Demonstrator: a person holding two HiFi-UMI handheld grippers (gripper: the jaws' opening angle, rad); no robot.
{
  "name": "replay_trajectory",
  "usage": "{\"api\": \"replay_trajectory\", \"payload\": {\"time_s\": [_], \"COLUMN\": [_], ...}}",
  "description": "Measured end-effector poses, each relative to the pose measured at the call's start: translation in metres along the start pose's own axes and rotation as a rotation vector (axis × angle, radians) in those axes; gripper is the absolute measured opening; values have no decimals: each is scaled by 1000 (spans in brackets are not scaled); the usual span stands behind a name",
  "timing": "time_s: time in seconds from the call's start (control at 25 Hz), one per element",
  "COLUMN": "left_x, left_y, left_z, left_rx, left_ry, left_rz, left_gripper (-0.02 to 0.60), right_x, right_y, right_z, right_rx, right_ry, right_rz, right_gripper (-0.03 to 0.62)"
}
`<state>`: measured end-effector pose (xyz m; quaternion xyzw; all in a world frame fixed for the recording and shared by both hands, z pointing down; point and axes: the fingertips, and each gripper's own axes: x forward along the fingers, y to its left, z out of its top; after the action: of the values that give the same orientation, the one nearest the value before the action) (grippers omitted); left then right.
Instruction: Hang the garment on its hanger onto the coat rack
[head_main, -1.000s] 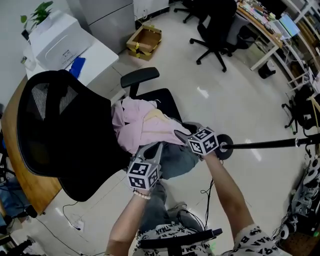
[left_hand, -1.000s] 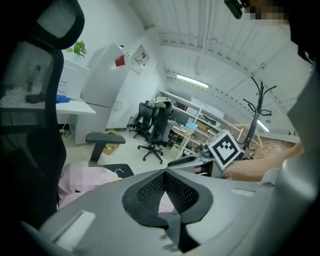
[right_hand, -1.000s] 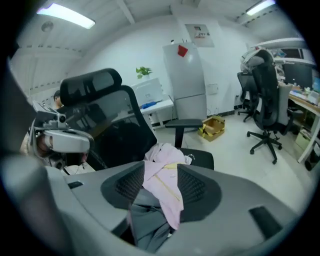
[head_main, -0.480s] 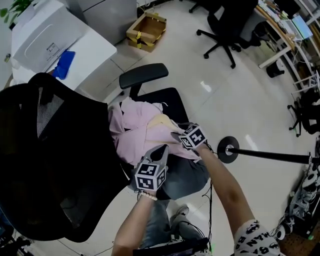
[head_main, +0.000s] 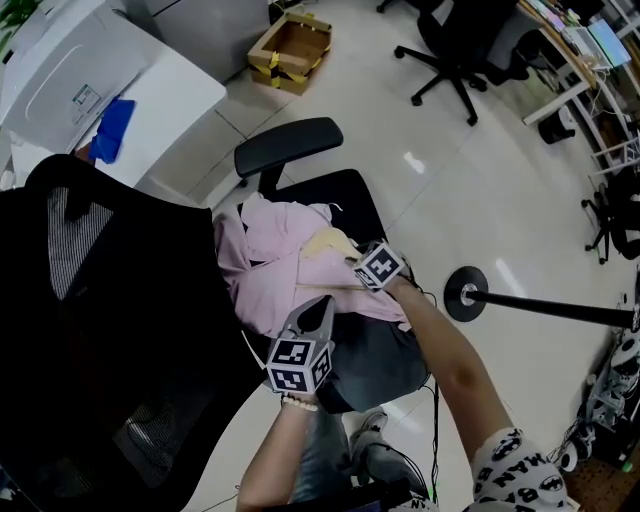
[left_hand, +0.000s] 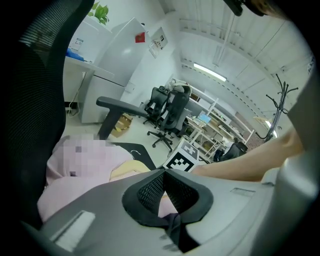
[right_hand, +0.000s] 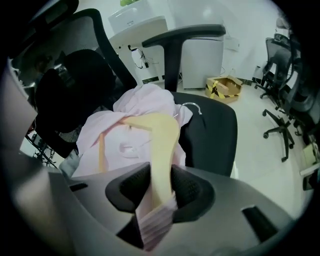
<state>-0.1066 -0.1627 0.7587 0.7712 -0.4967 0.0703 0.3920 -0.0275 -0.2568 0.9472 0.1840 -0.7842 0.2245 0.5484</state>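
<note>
Both grippers had dropped to the garment (head_main: 262, 275). My right gripper (right_hand: 161, 184), jaws just closing, pinched the hanger (right_hand: 156, 131) by one arm; left gripper (left_hand: 164, 186) closed, empty. Off-centre hold risked tipping, garment sliding off.

Overhead, two close views; garment (head_main: 262, 270) shared

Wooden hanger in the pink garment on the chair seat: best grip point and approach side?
Take the wooden hanger on its bare shoulder arm, coming steeply from above. That arm lies exposed atop the pink garment, slim enough for the fingers, and this leaves the metal hook free. The right gripper is there: its fingers have just been closing, pressing that arm.
</note>
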Motion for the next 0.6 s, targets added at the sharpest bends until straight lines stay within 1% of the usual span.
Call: {"api": "replay_trajectory", "payload": {"time_s": [0.04,0.12,0.2,0.28,0.36,0.52,0.6], "left_x": [0,-1,-3,-7,-13,-27,-34], "left_y": [0,-1,-5,-13,-24,-47,-59], "left_z": [-1,-1,0,5,13,30,39], "left_rx": [0,2,6,13,21,42,57], "left_ry": [-1,1,4,1,-7,-15,-22], "left_rz": [0,2,0,-6,-14,-39,-50], "left_gripper": [2,2,2,2,2,2,2], "right_x": [-2,-12,-28,-53,-89,-179,-225], "right_y": [1,10,16,18,17,10,3], "right_z": [2,13,21,28,38,64,77], "right_rx": [-8,-46,-100,-146,-184,-198,-200], "right_ry": [-14,-59,-105,-155,-225,-365,-419], "right_rz": [-6,-21,-73,-160,-269,-489,-576], "right_gripper": [129,123,121,120,120,120,120]}}
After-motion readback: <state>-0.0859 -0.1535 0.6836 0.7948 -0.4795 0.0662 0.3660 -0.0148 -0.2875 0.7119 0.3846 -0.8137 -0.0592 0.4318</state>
